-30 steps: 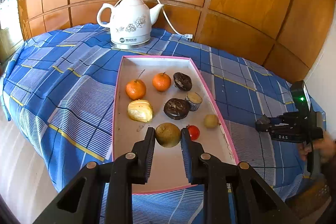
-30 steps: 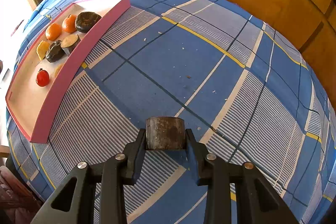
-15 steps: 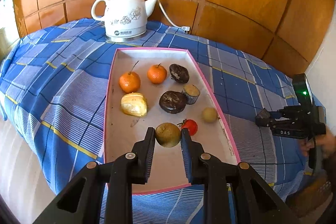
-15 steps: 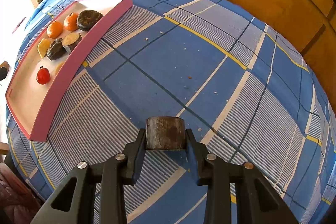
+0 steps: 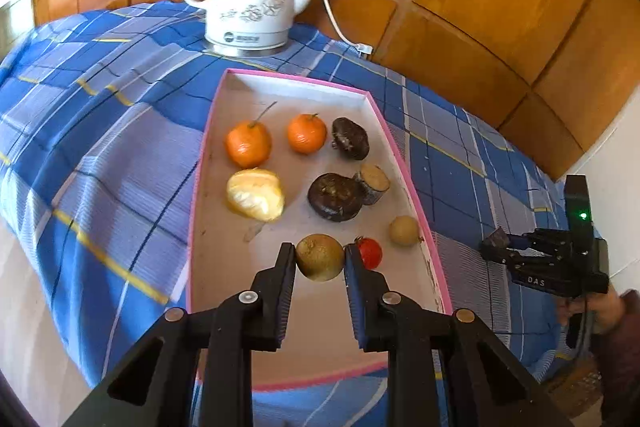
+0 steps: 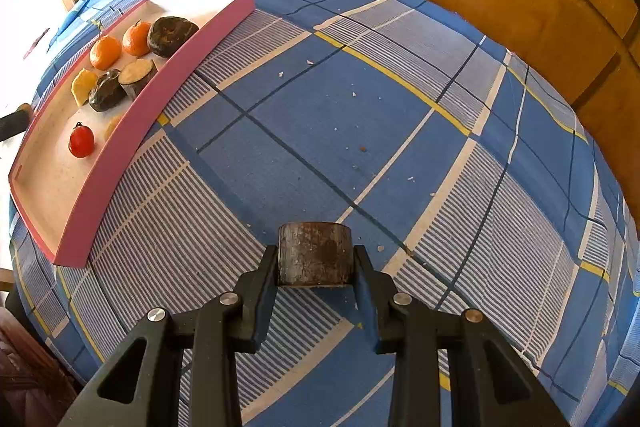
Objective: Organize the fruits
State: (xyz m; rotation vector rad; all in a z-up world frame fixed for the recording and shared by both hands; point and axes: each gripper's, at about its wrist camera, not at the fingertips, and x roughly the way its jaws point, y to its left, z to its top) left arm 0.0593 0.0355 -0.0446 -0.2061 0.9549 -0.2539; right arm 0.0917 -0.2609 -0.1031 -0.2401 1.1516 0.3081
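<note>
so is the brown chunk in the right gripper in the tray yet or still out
Out. The right gripper is shut on the brown chunk over the blue checked cloth, well clear of the pink tray.

The tray [image 5: 394,143] lies on the table [image 5: 100,155], with the kettle [image 5: 250,1] behind its far end. In the tray, far row — two mandarins [image 5: 248,143] on the left, a dark fruit [image 5: 351,138] on the right. Middle row: a peeled fruit [image 5: 255,194] on the left, a second dark fruit [image 5: 335,196] touching a cut piece [image 5: 373,183] on the right. Near row — a tomato [image 5: 369,252] left of a small round fruit [image 5: 404,230].
</note>
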